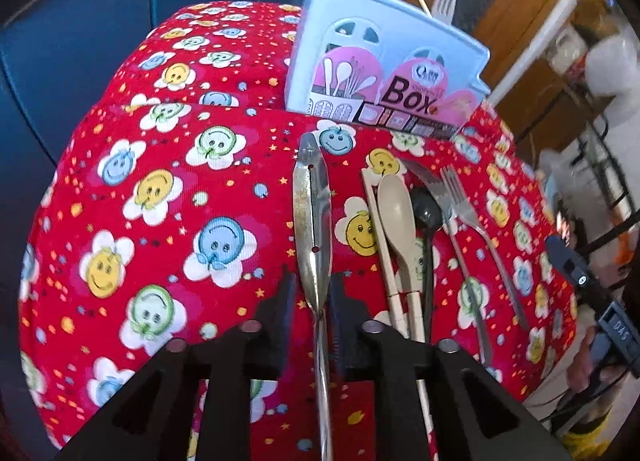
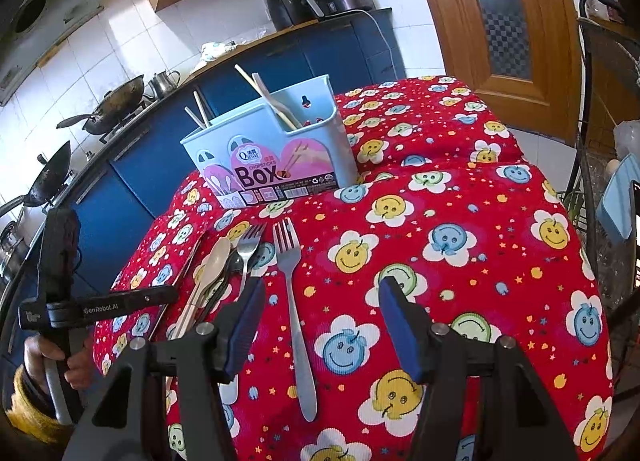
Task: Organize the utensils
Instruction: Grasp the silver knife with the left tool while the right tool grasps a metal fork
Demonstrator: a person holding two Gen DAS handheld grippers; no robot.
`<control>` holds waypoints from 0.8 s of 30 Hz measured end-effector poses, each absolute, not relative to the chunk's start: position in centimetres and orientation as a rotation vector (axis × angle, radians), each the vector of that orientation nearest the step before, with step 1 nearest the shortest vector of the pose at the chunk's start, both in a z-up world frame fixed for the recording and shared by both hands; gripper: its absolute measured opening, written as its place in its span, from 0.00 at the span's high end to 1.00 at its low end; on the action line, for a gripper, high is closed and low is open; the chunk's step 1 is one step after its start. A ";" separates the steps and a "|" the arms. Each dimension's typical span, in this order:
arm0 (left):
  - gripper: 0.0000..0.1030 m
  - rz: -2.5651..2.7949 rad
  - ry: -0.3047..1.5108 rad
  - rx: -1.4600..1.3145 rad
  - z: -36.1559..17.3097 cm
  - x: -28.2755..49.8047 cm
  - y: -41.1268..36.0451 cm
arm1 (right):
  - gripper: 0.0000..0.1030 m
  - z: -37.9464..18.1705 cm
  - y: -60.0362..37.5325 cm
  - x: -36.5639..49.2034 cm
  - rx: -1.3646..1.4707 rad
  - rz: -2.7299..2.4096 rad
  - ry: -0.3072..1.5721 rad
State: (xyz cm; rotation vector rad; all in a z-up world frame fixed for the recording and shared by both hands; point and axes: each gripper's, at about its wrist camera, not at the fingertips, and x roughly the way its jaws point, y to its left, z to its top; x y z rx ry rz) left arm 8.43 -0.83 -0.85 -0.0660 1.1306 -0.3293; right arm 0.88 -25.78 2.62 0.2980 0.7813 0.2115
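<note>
We look down at a desk [image 2: 500,261] covered with a red cloth printed with smiling flowers. At its far edge stands a pale blue utensil box [image 2: 276,157], upright, with chopsticks and a fork already standing in its compartments.

In the left wrist view, a long metal peeler [image 1: 311,213] lies on the cloth with its long axis running straight away from us, toward the box. Its thin handle passes between the fingers of our left gripper [image 1: 313,301], and its wider blade end points ahead. The jaws are narrow and sit close on either side of the handle; we cannot tell for certain whether the pads press on it or stand just clear.

Just beside the peeler, on its right, lies a row of other pieces, all roughly parallel to it: pale chopsticks [image 1: 380,245], a beige spoon [image 1: 398,221], a dark spoon [image 1: 427,217] and a metal fork [image 1: 464,213]. Our left gripper is the nearer one to the peeler.

In the right wrist view, our right gripper [image 2: 318,325] hangs over the cloth with its jaws about half open and nothing gripped. A second fork [image 2: 294,293] lies lengthwise between its fingers, tines toward the box, not touched by either pad.

We judge the box lies straight ahead of the peeler.
</note>
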 end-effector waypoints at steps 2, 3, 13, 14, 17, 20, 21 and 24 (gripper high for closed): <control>0.57 -0.321 1.143 -0.014 -0.6 8.8 -1.1 | 0.40 2.7 -25.6 1.1 0.276 0.216 0.798; 0.57 -0.319 1.146 0.009 -0.5 9.0 -1.3 | 0.40 2.7 -25.5 1.3 0.262 0.217 0.810; 0.57 -0.346 1.201 0.086 -0.9 11.0 -2.2 | 0.40 2.2 -23.3 4.1 0.139 0.274 0.982; 0.58 -0.346 1.199 0.095 -0.9 11.0 -2.3 | 0.40 2.1 -23.0 4.3 0.124 0.276 0.996; 0.66 -0.340 1.191 0.114 -0.9 11.0 -2.5 | 0.44 1.8 -21.9 5.3 0.079 0.293 1.043; 0.81 -0.337 1.184 0.106 -0.9 11.0 -2.3 | 0.52 1.3 -21.0 6.5 0.042 0.290 1.105; 0.82 -0.337 1.183 0.097 -0.9 11.0 -2.1 | 0.55 1.1 -20.7 6.8 0.031 0.294 1.122; 0.82 -0.355 1.175 0.057 -0.9 11.0 -1.4 | 0.58 0.9 -20.0 7.5 -0.015 0.289 1.152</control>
